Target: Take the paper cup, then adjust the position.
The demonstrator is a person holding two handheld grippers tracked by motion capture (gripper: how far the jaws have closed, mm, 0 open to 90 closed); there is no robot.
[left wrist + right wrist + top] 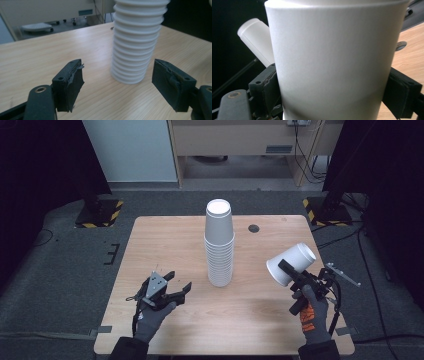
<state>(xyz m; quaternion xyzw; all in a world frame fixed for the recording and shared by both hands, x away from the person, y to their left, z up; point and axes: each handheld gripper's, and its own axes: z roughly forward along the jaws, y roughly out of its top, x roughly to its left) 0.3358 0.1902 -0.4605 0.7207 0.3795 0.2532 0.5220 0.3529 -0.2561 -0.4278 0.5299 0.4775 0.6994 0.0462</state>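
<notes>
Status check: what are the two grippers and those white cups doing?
Left gripper open, empty. Right gripper shut on cup. Stack upright mid-table, path clear.

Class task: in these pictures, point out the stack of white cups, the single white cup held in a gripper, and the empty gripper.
stack of white cups (219, 247), high view, mid-side of the stack.
single white cup (292, 262), high view, its side wall.
left gripper (178, 286), high view, between its open jaws.
</notes>
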